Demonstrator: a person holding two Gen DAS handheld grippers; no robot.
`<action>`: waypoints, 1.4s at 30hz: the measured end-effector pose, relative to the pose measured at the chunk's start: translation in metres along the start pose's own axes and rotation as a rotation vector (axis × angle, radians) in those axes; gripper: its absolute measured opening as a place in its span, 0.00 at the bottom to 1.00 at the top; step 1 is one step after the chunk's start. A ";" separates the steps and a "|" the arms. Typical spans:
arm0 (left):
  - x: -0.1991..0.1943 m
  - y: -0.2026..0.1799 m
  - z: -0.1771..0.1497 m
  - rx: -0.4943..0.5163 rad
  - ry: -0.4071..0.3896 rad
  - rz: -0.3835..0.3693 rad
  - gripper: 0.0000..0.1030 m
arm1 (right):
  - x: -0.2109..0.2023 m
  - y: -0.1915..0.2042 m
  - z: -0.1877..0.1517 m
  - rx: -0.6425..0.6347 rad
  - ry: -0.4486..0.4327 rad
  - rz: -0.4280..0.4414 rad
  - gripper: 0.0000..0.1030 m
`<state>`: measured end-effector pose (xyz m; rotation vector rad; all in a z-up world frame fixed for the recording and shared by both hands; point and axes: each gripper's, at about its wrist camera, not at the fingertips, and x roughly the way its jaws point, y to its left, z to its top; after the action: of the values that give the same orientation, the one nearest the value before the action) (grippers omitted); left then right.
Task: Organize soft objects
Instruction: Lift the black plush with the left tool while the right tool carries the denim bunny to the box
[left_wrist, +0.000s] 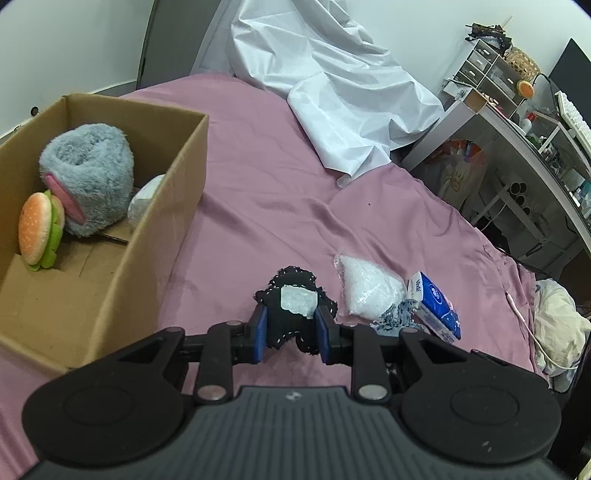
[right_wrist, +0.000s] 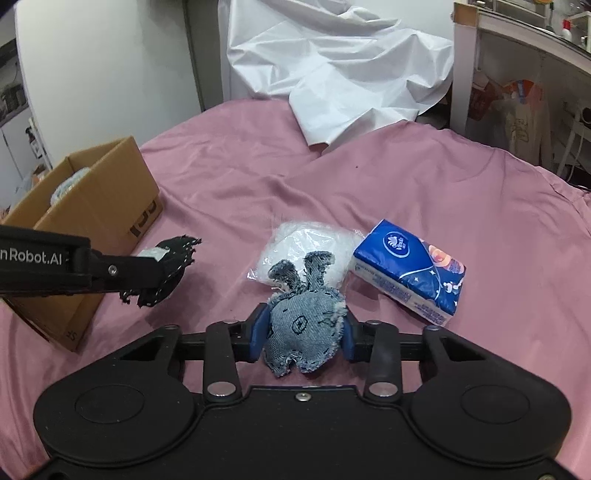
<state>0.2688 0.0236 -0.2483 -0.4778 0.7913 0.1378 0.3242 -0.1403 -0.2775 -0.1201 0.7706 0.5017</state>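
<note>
My left gripper (left_wrist: 290, 332) is shut on a black cloth pouch (left_wrist: 291, 317) with a white label, held above the pink bed just right of the cardboard box (left_wrist: 162, 206); it also shows in the right wrist view (right_wrist: 166, 269). My right gripper (right_wrist: 301, 332) is shut on a blue denim soft toy (right_wrist: 303, 328). On the bed lie a white stuffing bag (right_wrist: 306, 243) and a blue tissue pack (right_wrist: 410, 269). In the box sit a grey plush (left_wrist: 88, 181) and a plush burger (left_wrist: 37, 229).
A white sheet (left_wrist: 332, 85) is crumpled at the head of the pink bed (left_wrist: 258, 184). A cluttered desk with shelves (left_wrist: 524, 147) stands to the right. A white cloth and a cable (left_wrist: 554, 325) lie at the bed's right edge.
</note>
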 end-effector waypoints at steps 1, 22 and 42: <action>-0.001 0.000 0.000 0.000 -0.001 0.000 0.26 | -0.002 0.000 0.000 0.007 -0.004 0.001 0.31; -0.064 0.010 0.014 0.102 -0.090 0.049 0.26 | -0.035 -0.002 0.027 0.225 -0.193 0.002 0.21; -0.116 0.013 0.042 0.098 -0.183 -0.008 0.26 | -0.071 0.055 0.055 0.080 -0.253 0.122 0.21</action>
<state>0.2106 0.0613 -0.1453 -0.3702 0.6136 0.1324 0.2895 -0.1040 -0.1850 0.0645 0.5509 0.5880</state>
